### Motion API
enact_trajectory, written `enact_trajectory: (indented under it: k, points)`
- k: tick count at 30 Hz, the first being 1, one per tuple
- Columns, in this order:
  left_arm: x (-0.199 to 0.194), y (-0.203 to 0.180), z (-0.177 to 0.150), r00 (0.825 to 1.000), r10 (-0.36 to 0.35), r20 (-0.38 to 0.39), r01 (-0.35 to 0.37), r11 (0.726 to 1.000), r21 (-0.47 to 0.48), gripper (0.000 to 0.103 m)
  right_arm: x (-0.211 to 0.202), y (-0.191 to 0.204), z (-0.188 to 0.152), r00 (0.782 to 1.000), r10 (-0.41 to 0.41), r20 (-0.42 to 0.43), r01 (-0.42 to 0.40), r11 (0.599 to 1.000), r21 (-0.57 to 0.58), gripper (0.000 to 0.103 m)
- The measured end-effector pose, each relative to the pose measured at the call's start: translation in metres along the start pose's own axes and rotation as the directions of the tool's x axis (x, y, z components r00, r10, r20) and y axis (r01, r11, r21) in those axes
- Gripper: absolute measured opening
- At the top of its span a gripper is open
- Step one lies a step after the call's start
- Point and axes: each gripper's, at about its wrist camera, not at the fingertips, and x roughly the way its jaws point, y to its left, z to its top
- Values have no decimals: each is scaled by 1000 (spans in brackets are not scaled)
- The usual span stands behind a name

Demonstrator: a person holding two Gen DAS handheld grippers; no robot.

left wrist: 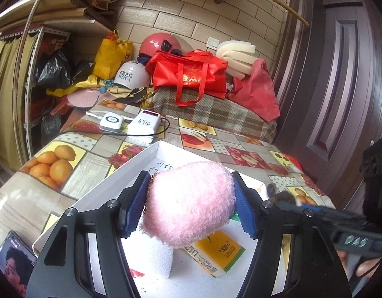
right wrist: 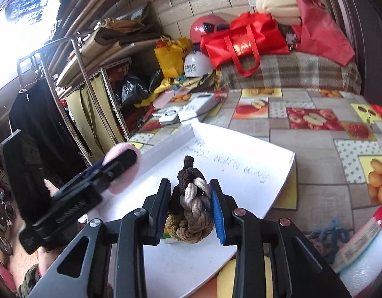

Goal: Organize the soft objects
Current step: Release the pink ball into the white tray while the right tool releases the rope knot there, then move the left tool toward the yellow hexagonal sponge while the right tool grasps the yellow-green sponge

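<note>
Left gripper [left wrist: 191,203]: a pink plush toy [left wrist: 188,203] is being clamped between both blue pads, above the white tray [left wrist: 151,154].
Right gripper [right wrist: 191,208]: a knotted rope bundle [right wrist: 191,206] of brown, beige and cream cord is being squeezed between its fingers, over the same tray [right wrist: 253,159].
Left view only: a white foam block [left wrist: 161,258] and a yellow tissue pack [left wrist: 215,253] are being seen lying in the tray under the plush; a phone [left wrist: 15,263] with a face on its screen is lying at the table's near left edge.
Right view only: blue handwriting [right wrist: 240,166] is being seen more fully on the tray floor; blue yarn [right wrist: 327,233] and a red-and-white packet [right wrist: 364,236] are lying on the fruit-print tablecloth [right wrist: 315,144] to the right.
Cross-check: the left gripper [right wrist: 121,166] with the plush [right wrist: 121,149] is being shown from the side at the tray's left rim; the right gripper is being seen only as a blurred black body at the left view's right edge.
Background, both views: a red bag [left wrist: 188,74] and a white helmet [left wrist: 131,74] are being seen beyond the table.
</note>
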Motion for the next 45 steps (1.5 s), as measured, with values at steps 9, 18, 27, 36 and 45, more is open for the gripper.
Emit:
enact_trajectory:
  k: [9,18,27,36,45]
  points:
    - [-16,5,3,992,64,109,-62,998,-24,89,14,-6,-13,1000,-15,-19,17,998,65,82]
    - [-24,6,4,979,118,164,-120,993,1,90,3,-6,-18,1000,4,13,-5,995,103,83]
    - [-25,4,4,979,113,168,-116,993,5,90,-18,4,-21,997,-32,77,26,997,78,83]
    - [-28,2,3,979,89,186,-91,996,4,90,-46,4,-25,986,35,165,-49,995,84,83]
    - [-25,-3,2,982,74,173,-79,997,26,90,-76,-23,-29,978,18,209,-52,986,156,87]
